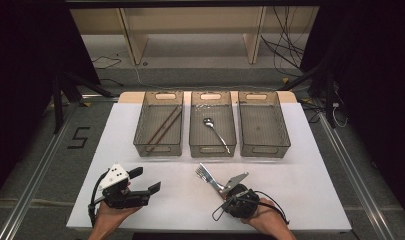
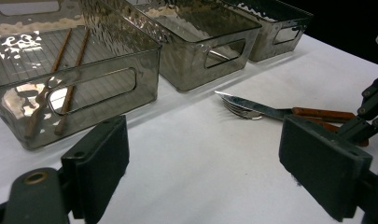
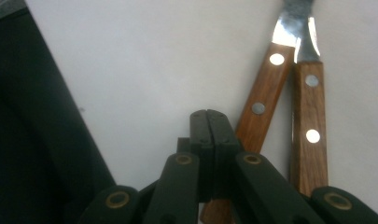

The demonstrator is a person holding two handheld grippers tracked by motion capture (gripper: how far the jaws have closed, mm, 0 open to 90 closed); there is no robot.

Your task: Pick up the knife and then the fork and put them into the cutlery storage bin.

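Tongs of the right hand point(image 3: 209, 116) are seen pressed together with nothing between the pads, their tips resting just beside the wooden handle of the knife point(image 3: 263, 100), which lies crossed against the handle of the fork point(image 3: 310, 126) on the white worktop point(image 1: 290, 185). Whether the closed tips actually touch the knife handle cannot be settled from the right gripper view, since the handle passes under the linkage there. In the high view, the right tongs point(image 1: 225, 192) are placed at the near end of the two pieces of cutlery, whose metal ends point toward the trays. The left tongs point(image 2: 203, 158) are held wide apart and empty, over bare worktop at the near left, well apart from the cutlery. Three smoked plastic trays are set side by side at the far edge: a pair of chopsticks point(image 1: 165, 127) is laid in the left tray point(image 1: 140, 127), a spoon point(image 1: 216, 132) in the middle tray point(image 1: 194, 130), and the right tray point(image 1: 285, 127) stands beside them.
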